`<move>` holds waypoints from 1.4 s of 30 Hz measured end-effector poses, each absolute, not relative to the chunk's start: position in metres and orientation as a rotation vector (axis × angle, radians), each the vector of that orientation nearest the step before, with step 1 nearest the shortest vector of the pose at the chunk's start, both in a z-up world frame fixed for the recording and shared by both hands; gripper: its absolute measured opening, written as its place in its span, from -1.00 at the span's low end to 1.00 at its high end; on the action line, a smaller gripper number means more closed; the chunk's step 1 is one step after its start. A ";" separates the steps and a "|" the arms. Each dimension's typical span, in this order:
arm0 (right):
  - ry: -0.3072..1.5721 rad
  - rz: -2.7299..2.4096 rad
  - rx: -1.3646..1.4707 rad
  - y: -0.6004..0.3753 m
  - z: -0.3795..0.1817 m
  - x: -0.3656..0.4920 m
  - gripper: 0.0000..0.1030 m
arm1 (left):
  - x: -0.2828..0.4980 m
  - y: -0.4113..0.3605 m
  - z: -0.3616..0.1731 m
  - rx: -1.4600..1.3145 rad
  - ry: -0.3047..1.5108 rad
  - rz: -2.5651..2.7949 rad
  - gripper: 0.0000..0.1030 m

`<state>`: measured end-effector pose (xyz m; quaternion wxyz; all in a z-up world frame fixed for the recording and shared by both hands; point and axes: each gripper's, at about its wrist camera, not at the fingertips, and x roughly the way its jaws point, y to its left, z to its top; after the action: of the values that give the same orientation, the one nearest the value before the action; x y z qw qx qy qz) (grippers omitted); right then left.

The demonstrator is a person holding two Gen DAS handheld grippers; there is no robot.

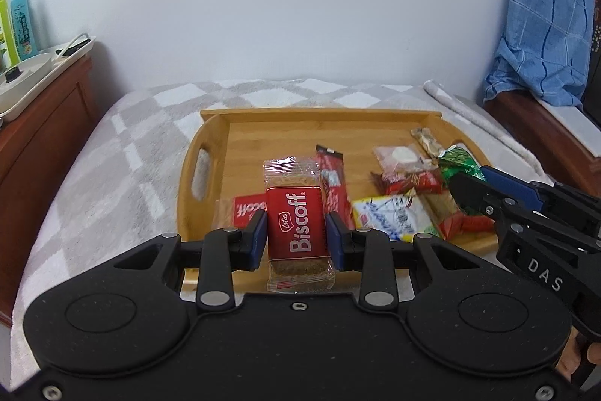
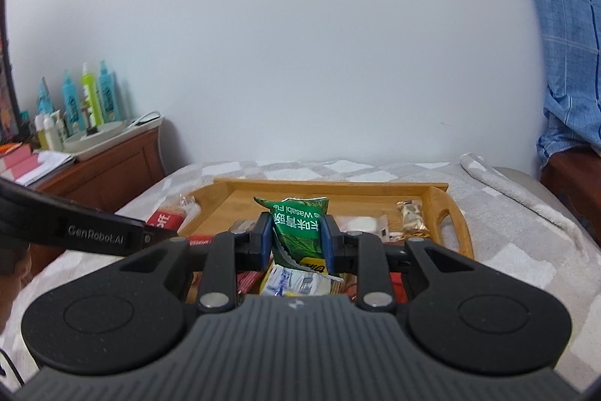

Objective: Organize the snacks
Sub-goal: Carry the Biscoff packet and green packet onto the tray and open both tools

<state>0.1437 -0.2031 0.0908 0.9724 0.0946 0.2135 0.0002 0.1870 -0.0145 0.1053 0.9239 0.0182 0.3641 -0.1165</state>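
Note:
My left gripper (image 1: 296,237) is shut on a red Biscoff biscuit pack (image 1: 296,224), held upright above the near edge of the bamboo tray (image 1: 210,141). Behind it lie a second Biscoff pack (image 1: 248,209) and a red stick sachet (image 1: 332,183). My right gripper (image 2: 296,237) is shut on a green wasabi snack packet (image 2: 298,232), lifted over the bamboo tray (image 2: 435,209). In the left wrist view the right gripper (image 1: 465,181) comes in from the right with the green packet (image 1: 456,162). A white-and-yellow packet (image 1: 392,217) and other wrapped snacks (image 1: 402,160) lie in the tray.
The tray rests on a grey-and-white checked blanket (image 1: 124,153) over a bed. A wooden cabinet (image 1: 45,123) on the left carries a white tray (image 1: 33,74) and bottles (image 2: 90,100). A blue cloth (image 1: 544,10) hangs at the right. A rolled towel (image 2: 518,198) lies beside the tray.

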 end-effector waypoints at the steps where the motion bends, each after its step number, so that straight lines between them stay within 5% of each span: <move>1: 0.433 -0.003 0.205 -0.206 0.091 0.147 -0.41 | 0.190 -0.016 0.106 0.035 0.750 -0.243 -0.38; 22: 0.438 -0.037 0.322 -0.223 0.123 0.215 -0.40 | 0.268 -0.026 0.121 -0.010 0.747 -0.238 -0.38; 42: 0.590 -0.007 0.470 -0.243 0.050 0.280 -0.40 | 0.337 -0.016 0.061 0.009 0.819 -0.200 -0.38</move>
<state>0.2803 -0.2433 0.0502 0.9297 0.2294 0.2881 -0.0035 0.3369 -0.0156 0.0609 0.9125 0.0044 0.3973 -0.0971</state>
